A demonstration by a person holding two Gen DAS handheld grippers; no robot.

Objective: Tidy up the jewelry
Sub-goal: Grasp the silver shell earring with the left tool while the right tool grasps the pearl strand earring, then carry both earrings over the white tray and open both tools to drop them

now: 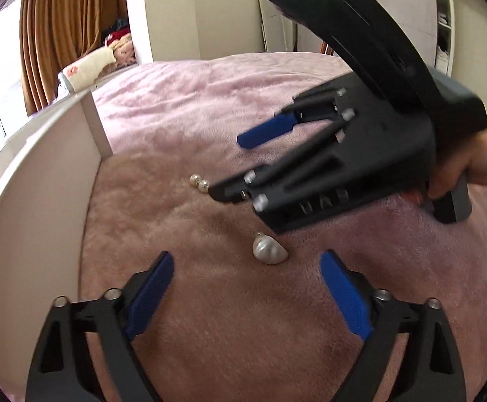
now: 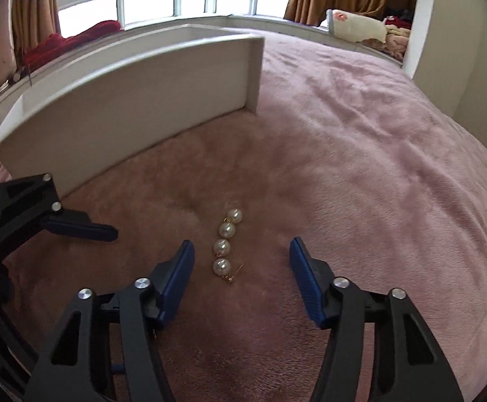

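Pink plush bedding [image 2: 360, 140] covers the bed where both tools work, with a white open-topped box [image 2: 136, 100] standing on it near the window, its inside hidden from both cameras. Neither piece seems put away yet: the strand of four round white pearls with gold fittings [image 2: 225, 243] lies on the blanket between the spread jaws of the right gripper [image 2: 241, 264], and the single large teardrop-shaped pearl pendant [image 1: 269, 250] lies loose just ahead of the left gripper [image 1: 246, 276], whose jaws also stand wide. By my reading the sorting has barely begun, with both pickups and the transfers to the box left to do.
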